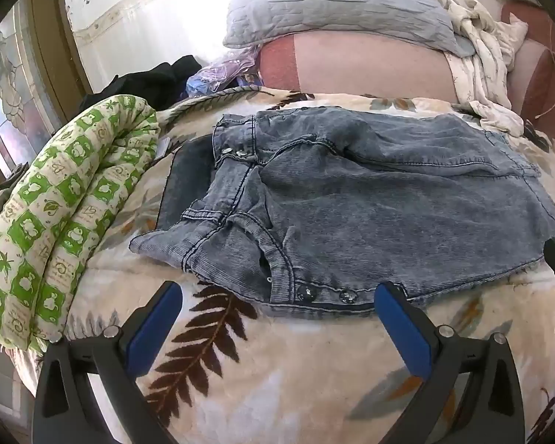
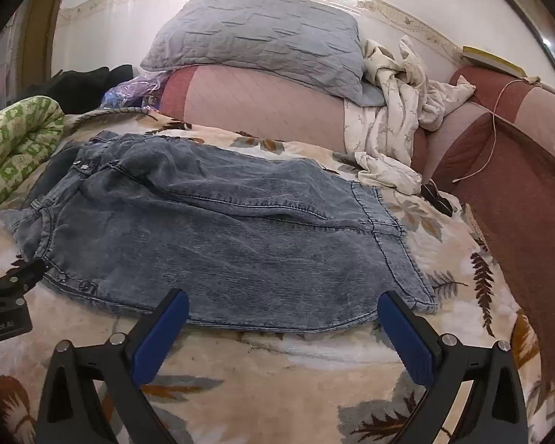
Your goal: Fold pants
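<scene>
Denim pants [image 1: 351, 199] lie spread on the bed's leaf-print blanket [image 1: 277, 377], already doubled into a short, wide bundle. Landmark: the pants. Waistband and buttons sit at their left end, toward the green rolled quilt [image 1: 66, 199]; raw hems at their right end.

Left hand-held gripper [image 1: 277, 299]: fingers wide apart, holding nothing, poised at the near edge of the pants by the studded waistband corner. Right hand-held gripper [image 2: 283, 309]: also spread apart and empty, at the near edge of the pants toward the hem end, with one finger close by the hem corner.

Step in hand, as I judge it: take the near edge at two spots and carry it over for another fold.
- Pinch all layers at each spot, not only the top ply; the bundle is thick near the waistband.
- Close both together, lift level, so the fold line stays straight.
- Waistband end is rumpled; a flattening tug outward before folding would help.

What each view adds:
- Left wrist view shows the waistband detail, buttons and a flap of fabric poking out toward the quilt; the right tool shows only as a dark sliver at the hem side.
- Right wrist view shows the hem end and side seam, plus things beyond the pants: grey pillow [image 2: 255, 37], crumpled cream cloth [image 2: 392, 125], reddish cushion [image 2: 507, 170] with a cord.
</scene>
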`<control>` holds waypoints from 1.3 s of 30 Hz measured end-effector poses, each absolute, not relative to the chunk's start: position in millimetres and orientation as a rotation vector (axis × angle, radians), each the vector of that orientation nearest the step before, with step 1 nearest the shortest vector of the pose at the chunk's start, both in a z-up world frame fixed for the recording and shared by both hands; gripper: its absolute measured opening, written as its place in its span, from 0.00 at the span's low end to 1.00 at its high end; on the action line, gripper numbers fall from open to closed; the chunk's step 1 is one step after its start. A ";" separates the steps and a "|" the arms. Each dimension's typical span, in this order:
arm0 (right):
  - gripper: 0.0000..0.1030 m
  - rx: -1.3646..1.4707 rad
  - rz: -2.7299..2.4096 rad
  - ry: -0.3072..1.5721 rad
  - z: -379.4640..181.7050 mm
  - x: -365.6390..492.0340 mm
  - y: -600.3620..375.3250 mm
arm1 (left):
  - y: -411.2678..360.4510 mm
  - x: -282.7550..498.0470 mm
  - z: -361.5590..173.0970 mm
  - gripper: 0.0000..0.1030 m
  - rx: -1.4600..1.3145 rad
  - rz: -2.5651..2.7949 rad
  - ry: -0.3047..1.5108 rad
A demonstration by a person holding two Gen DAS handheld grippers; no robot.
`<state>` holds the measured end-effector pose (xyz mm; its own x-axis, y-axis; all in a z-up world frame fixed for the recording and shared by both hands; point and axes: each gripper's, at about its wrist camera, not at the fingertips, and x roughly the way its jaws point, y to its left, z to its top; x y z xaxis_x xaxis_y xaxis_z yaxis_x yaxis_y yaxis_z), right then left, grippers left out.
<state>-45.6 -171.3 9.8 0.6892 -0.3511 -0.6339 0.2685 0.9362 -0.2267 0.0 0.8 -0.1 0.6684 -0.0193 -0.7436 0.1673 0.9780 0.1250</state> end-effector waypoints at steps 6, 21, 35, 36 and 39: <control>1.00 -0.119 -0.353 0.741 11.1 -44.5 -174.4 | 2.0 1.0 -0.9 1.00 0.211 -0.122 0.822; 1.00 -0.100 -0.392 0.720 13.5 -45.2 -184.3 | -9.3 -5.5 -1.0 1.00 0.229 -0.167 0.815; 1.00 -0.075 -0.397 0.722 13.8 -45.3 -190.6 | -13.1 -7.6 -0.5 1.00 0.258 -0.185 0.807; 1.00 -0.071 -0.399 0.722 13.9 -45.3 -191.5 | -13.2 -7.8 -0.6 1.00 0.259 -0.184 0.806; 1.00 -0.069 -0.402 0.725 13.3 -44.7 -193.0 | -13.6 -8.1 -0.6 1.00 0.262 -0.187 0.805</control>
